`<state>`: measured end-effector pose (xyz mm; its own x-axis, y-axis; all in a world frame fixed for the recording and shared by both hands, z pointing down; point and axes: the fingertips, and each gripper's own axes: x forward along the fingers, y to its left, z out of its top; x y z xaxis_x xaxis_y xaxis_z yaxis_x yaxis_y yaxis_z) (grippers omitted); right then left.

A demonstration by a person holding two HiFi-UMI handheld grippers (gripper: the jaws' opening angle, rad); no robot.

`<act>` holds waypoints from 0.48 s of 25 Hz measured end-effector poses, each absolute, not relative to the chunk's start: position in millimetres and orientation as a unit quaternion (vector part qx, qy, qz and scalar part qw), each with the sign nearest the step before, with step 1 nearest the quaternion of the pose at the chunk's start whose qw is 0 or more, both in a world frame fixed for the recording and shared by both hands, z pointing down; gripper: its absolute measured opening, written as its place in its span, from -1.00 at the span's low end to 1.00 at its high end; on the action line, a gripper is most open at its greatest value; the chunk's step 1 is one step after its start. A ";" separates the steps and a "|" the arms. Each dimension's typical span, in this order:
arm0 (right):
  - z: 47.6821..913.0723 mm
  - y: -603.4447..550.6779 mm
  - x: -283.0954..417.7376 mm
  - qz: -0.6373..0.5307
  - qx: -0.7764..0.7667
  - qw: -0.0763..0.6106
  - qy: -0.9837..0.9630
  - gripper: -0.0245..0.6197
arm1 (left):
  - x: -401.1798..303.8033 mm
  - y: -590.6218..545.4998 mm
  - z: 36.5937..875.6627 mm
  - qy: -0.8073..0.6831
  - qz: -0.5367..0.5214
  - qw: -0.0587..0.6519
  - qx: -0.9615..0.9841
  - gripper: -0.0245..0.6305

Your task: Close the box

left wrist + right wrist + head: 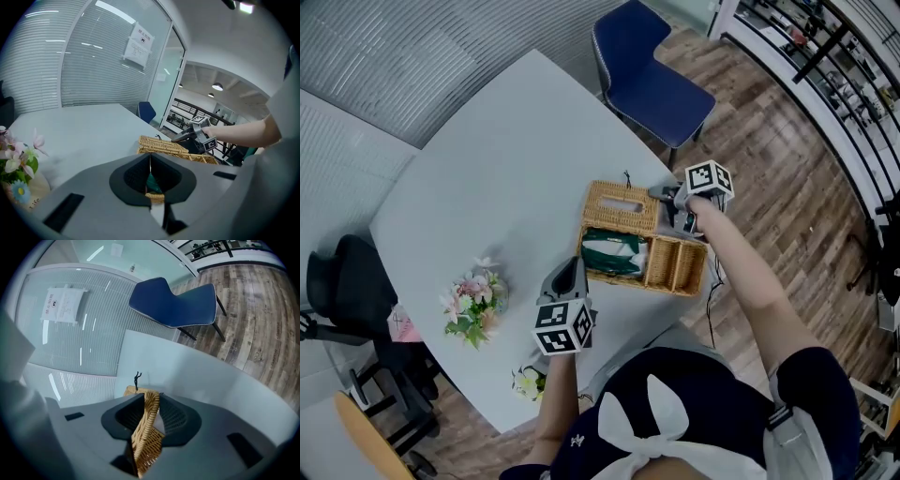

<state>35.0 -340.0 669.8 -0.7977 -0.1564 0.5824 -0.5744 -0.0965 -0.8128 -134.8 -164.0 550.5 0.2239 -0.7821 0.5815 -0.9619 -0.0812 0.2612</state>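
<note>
White table (487,141), wood floor (769,141); right tool (150,405) tight on wicker lid (622,207), left tool (150,163) seemingly clenched.

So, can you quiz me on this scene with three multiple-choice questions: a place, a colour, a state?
1. The pink flower bouquet lies: A on the white table; B on the floor; C on a shelf.
2. The chair is: A red; B blue; C green.
3. The lid of the wicker box is: A shut flat; B open, gripped by the right hand-held gripper; C missing.
Answers: 1 A, it lies on the tabletop, left of the box in the head view. 2 B, seat and back are blue. 3 B, the right gripper view shows the wicker edge pinched between its jaws.
</note>
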 end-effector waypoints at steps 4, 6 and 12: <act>664.9 -341.5 35.4 0.677 0.280 0.156 -0.663 -0.61 | -138.8 -165.6 550.8 -0.612 0.141 0.304 0.716 -0.85; 661.9 -342.5 34.8 0.674 0.279 0.156 -0.667 -0.61 | -142.7 -167.6 550.6 -0.617 0.137 0.304 0.713 -0.85; 649.8 -344.9 33.4 0.648 0.282 0.158 -0.690 -0.61 | -143.0 -172.7 548.7 -0.621 0.132 0.301 0.711 -0.85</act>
<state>33.4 -344.9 649.8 -0.7911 -0.1849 0.5830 -0.5933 0.0006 -0.8050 -143.0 -172.7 548.7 0.1931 -0.8046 0.5615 -0.9632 -0.0463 0.2648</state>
